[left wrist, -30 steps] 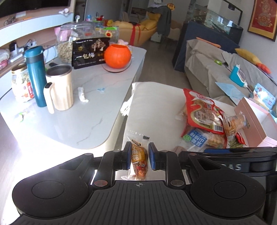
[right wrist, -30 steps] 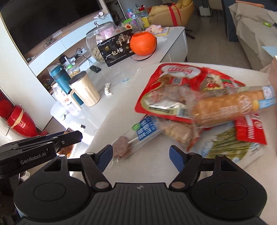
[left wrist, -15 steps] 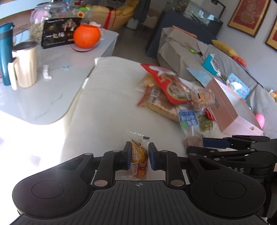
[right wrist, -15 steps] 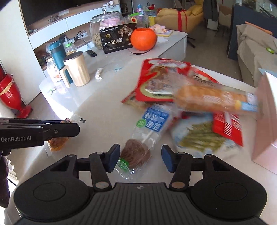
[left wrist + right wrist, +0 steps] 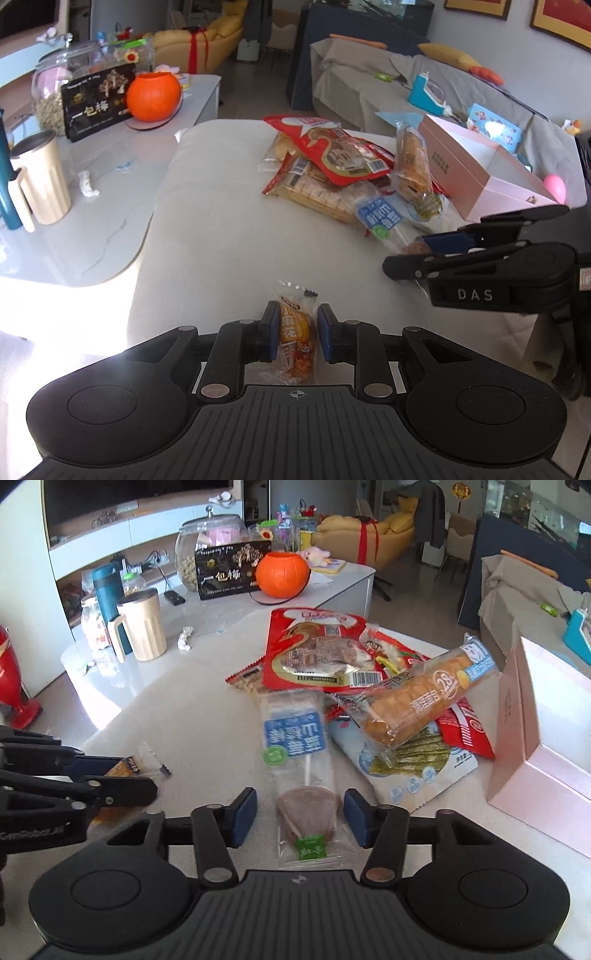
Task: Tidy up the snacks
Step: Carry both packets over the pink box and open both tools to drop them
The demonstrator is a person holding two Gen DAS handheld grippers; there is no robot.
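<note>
My left gripper (image 5: pixel 295 332) is shut on a small orange snack packet (image 5: pixel 297 334) and holds it over the pale cushion (image 5: pixel 207 229). It also shows in the right wrist view (image 5: pixel 110 786) at the left. My right gripper (image 5: pixel 300 812) is open, its jaws either side of the brown end of a clear blue-labelled pastry packet (image 5: pixel 299 760). A pile of snacks lies beyond: a red bag (image 5: pixel 317 653), a bread roll packet (image 5: pixel 421 701) and a green-stick packet (image 5: pixel 406 764). The pile also shows in the left wrist view (image 5: pixel 343 166).
A pink box (image 5: pixel 546 716) stands to the right of the pile. A low white table (image 5: pixel 96 206) at the left carries a beige mug (image 5: pixel 40 181), an orange pumpkin pot (image 5: pixel 153 96), a black bag and a glass jar. A sofa (image 5: pixel 406 85) lies behind.
My right gripper has moved in over the pastry packet, whose brown end now lies between the open jaws. My left gripper still holds the orange packet and has turned toward the pile.
</note>
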